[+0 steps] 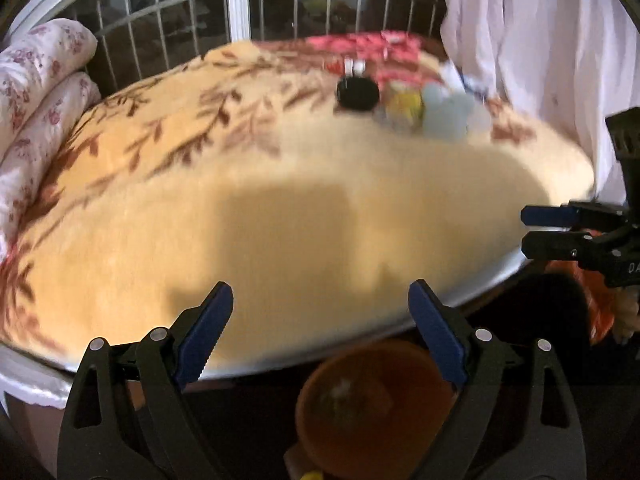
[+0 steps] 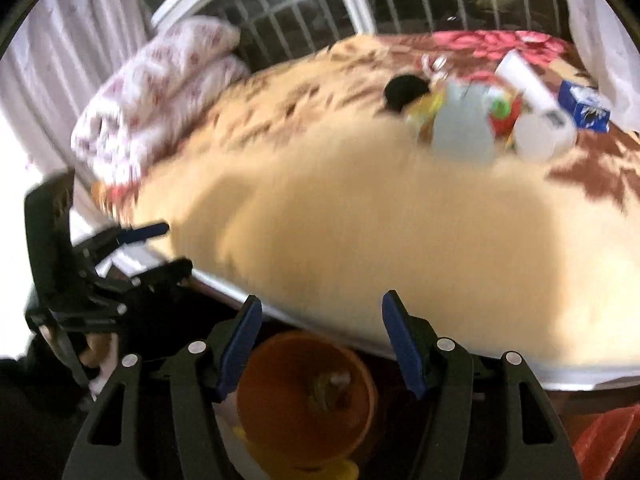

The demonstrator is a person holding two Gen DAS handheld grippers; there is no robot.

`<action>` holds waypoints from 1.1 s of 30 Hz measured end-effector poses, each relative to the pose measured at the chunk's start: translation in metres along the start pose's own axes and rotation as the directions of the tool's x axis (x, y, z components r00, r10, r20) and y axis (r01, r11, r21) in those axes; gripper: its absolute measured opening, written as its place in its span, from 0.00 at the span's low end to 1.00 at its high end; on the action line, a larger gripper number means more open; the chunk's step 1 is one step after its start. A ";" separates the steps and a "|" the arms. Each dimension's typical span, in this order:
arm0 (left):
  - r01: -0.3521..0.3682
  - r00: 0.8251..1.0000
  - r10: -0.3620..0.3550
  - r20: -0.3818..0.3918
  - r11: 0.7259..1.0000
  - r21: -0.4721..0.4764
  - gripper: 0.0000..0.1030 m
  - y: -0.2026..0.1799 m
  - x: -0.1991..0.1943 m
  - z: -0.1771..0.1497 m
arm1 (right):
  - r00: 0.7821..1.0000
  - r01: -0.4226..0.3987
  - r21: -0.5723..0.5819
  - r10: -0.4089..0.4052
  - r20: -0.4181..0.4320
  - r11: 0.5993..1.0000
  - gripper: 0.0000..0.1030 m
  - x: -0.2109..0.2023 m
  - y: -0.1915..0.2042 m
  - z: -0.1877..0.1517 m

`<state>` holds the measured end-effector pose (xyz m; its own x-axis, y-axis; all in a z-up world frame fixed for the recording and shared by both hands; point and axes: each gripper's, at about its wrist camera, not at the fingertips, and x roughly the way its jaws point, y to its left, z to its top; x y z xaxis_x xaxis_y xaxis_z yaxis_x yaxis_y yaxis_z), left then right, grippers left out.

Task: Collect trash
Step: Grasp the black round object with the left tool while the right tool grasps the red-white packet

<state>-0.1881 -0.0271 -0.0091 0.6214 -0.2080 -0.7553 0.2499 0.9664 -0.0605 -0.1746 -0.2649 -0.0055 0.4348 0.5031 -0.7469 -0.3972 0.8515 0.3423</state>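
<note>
Both tongs are wide open and hold nothing. The left tongs (image 1: 320,328) and the right tongs (image 2: 322,340) hang over the orange bin (image 2: 308,400), which sits on the floor just by the bed (image 2: 360,240). More trash waits in a pile (image 2: 492,116) far across the bed: a pale bottle (image 2: 460,128), a white cup (image 2: 540,136), a black lid (image 2: 404,90) and a blue box (image 2: 586,106). To do it well, I think each hand should reach to the pile, pick one piece, squeeze its middle firmly, and not bump the other hand.
</note>
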 end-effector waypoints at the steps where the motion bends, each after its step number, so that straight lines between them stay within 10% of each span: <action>1: 0.012 1.000 -0.012 0.011 1.000 -0.008 0.86 0.001 0.003 0.009 | 1.000 -0.002 0.017 0.002 0.015 1.000 0.60 -0.002 -0.006 0.009; 18: 0.117 0.989 -0.130 -0.064 0.977 -0.179 0.87 -0.029 0.176 0.220 | 0.990 0.090 0.174 -0.107 0.091 0.981 0.62 -0.020 -0.073 -0.011; 25: 0.141 0.973 -0.184 -0.140 0.953 -0.267 0.85 -0.024 0.235 0.229 | 0.993 0.056 0.167 -0.073 0.097 0.984 0.66 -0.021 -0.076 -0.011; 29: 0.126 0.974 -0.170 -0.147 0.955 -0.269 0.57 -0.018 0.245 0.224 | 0.993 0.050 0.158 -0.066 0.101 0.986 0.68 -0.017 -0.074 -0.011; 33: 0.158 0.971 -0.199 -0.136 0.951 -0.264 0.52 -0.013 0.233 0.222 | 0.992 0.057 0.159 -0.074 0.106 0.986 0.68 -0.018 -0.072 -0.011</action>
<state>0.1180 -0.1217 -0.0398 0.4524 -0.3736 -0.8098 0.1397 0.9265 -0.3494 -0.1627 -0.3372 -0.0235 0.5464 0.4511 -0.7056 -0.2386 0.8915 0.3851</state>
